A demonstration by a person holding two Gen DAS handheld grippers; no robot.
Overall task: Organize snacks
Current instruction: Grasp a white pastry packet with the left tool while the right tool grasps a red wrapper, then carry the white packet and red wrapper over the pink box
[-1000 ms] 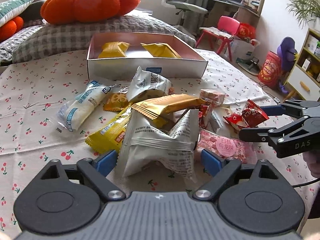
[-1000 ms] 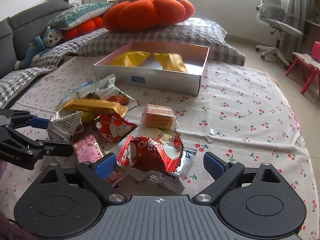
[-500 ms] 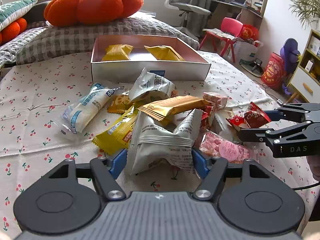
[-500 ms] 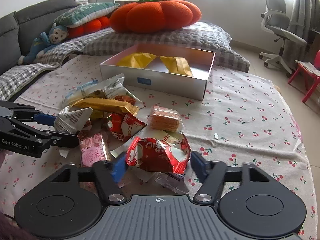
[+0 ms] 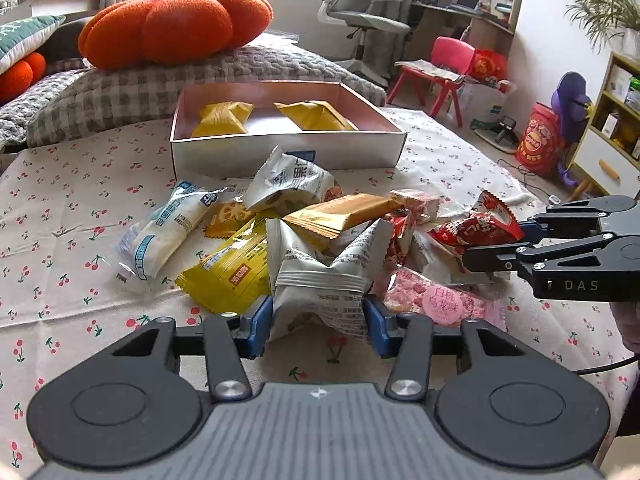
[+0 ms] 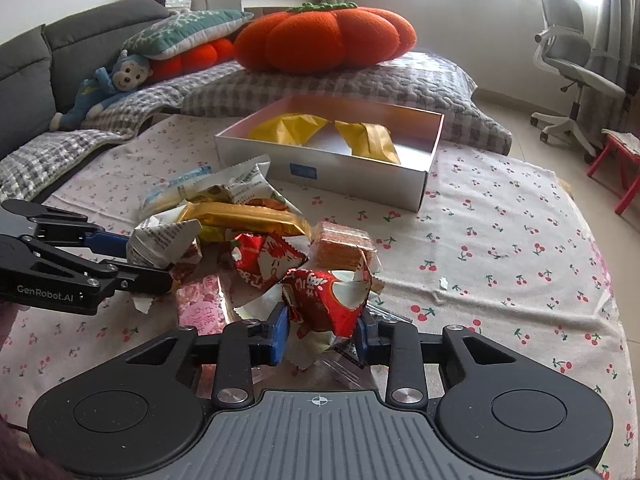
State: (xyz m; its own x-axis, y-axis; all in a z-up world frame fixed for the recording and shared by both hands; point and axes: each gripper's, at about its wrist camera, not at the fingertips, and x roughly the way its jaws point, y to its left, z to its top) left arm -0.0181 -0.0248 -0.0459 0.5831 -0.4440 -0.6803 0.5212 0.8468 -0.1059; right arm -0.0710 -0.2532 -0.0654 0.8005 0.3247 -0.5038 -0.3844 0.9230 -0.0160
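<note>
On a cherry-print tablecloth [image 5: 60, 184], a heap of wrapped snacks is shown being worked from both sides. The left gripper [image 5: 318, 326] has just been closing, and its blue pads are seen pressed against the two sides of a crumpled grey-white packet [image 5: 324, 280] printed with small black text, at the near edge of the heap. The right gripper [image 6: 322, 330] has likewise just been closing, and a red packet [image 6: 326, 298] with white lettering and a torn white edge is pinched between its blue pads, at the right end of the heap.

Behind the heap, a shallow white box [image 5: 288, 152] with a pinkish inside is seen open, and two yellow packets are counted lying in it, one left [image 5: 222, 118] and one right [image 5: 314, 116]. Among the loose snacks, one gold bar [image 5: 340, 214], one yellow packet [image 5: 234, 272], one white-and-blue packet [image 5: 160, 232], a second grey-white packet [image 5: 294, 180] and one pink packet [image 5: 440, 300] can be made out; a further red packet [image 6: 266, 260] and an orange wafer block [image 6: 344, 242] are visible from the right wrist. The remainder of the heap is too overlapped to be counted. One orange pumpkin cushion [image 5: 176, 26] is seen resting on a grey checked pillow [image 5: 120, 96] beyond the box.
</note>
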